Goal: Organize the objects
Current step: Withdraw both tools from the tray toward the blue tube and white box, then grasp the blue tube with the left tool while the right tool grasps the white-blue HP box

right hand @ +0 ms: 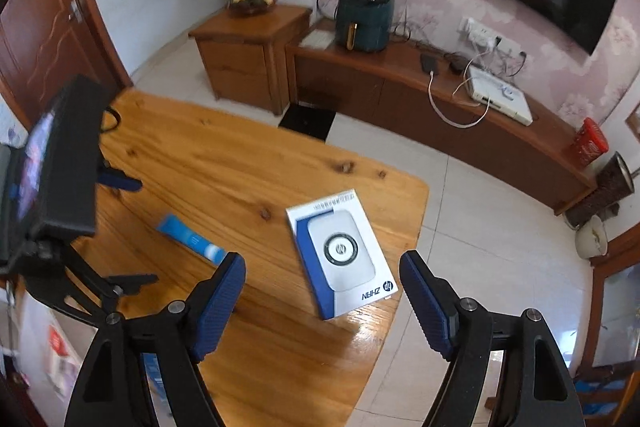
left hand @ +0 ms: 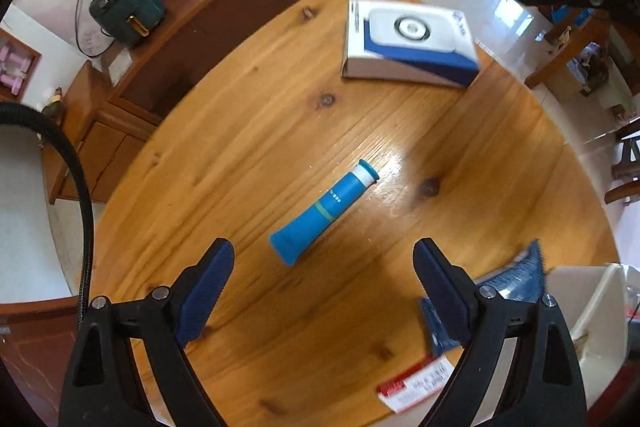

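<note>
Both hands are over the wooden table (left hand: 248, 115) right now, tidying job barely begun as far as I can judge. My left claw (left hand: 324, 279) is spread wide with nothing between the pads, pointing almost straight down at the blue tube (left hand: 326, 209), which lies on its side in the middle of the table, white cap end away from me. It's lined up between the fingers, so that's my likely pick. My right claw (right hand: 320, 291) is also spread and empty, hanging over the white-and-blue box (right hand: 342, 251), which lies flat near the table's far edge, well apart from the tube. The box looks wide for a flat grab (probably easier across its short side). Some blue packets (left hand: 516, 279) and a white bin (left hand: 596, 307) sit by my left claw; maybe the bin is where stuff goes.
</note>
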`<state>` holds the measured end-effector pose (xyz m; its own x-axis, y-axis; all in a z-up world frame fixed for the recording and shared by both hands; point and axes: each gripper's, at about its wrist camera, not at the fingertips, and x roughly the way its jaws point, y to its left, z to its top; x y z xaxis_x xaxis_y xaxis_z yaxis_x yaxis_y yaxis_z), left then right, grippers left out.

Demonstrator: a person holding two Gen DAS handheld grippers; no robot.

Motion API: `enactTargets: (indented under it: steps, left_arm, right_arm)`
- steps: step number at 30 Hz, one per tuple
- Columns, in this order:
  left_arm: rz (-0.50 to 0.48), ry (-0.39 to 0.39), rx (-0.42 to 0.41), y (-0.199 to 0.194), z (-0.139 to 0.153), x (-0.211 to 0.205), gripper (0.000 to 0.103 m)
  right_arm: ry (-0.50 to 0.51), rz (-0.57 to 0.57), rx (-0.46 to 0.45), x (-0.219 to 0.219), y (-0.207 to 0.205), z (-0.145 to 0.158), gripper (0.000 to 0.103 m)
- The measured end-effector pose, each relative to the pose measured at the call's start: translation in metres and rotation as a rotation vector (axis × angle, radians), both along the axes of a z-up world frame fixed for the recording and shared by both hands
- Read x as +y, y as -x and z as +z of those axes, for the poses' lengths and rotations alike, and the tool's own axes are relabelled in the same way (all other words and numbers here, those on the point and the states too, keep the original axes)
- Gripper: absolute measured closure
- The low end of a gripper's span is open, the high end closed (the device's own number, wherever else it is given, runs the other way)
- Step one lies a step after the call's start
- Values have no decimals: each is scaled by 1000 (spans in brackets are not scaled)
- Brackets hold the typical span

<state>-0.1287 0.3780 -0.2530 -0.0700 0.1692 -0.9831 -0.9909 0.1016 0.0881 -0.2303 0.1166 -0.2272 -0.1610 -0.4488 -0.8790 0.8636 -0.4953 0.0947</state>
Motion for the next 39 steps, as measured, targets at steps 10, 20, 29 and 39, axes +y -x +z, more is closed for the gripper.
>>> enactTargets:
  steps: [10, 20, 29, 39]
  left_arm:
    - [40, -3, -79, 7, -33, 10, 16]
    - [58, 0, -92, 10, -42, 11, 30]
    - [50, -1, -129, 2, -42, 7, 33]
    - [40, -14, -157, -3, -38, 6, 59]
  right_arm:
    - [-43, 60, 3, -8, 17, -74, 23]
    - [-17, 86, -14, -17, 25, -95, 23]
    - [-59, 96, -120, -27, 39, -113, 21]
    - [-78, 113, -116, -39, 26, -120, 22]
